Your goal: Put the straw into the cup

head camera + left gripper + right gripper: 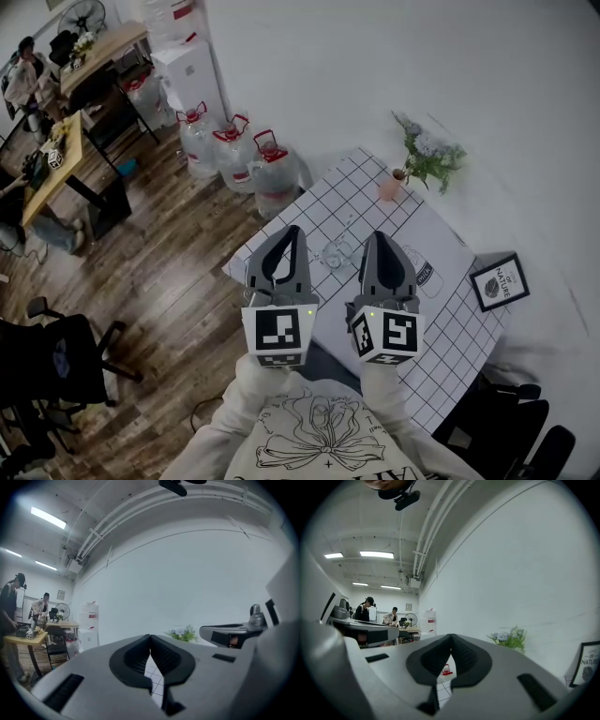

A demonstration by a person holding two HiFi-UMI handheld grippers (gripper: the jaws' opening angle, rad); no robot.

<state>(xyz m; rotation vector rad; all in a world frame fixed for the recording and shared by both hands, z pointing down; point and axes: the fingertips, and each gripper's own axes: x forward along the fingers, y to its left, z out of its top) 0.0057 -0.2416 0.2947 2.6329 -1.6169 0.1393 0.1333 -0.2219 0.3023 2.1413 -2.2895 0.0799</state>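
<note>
Though faint, the straw angles from cup toward plant.

Wearing pale long-sleeved top, line-drawn flower running across it. On left hand-held gripper and right hand-held gripper, grey shells carrying black ribbed pads; black-and-white marker cubes sitting nearest the top.

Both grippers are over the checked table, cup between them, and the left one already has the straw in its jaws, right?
No. The left gripper holds no straw: the left gripper view shows its jaws shut with nothing between them. The rest stands: it and the right gripper hang over the checked table, the cup between them.
</note>
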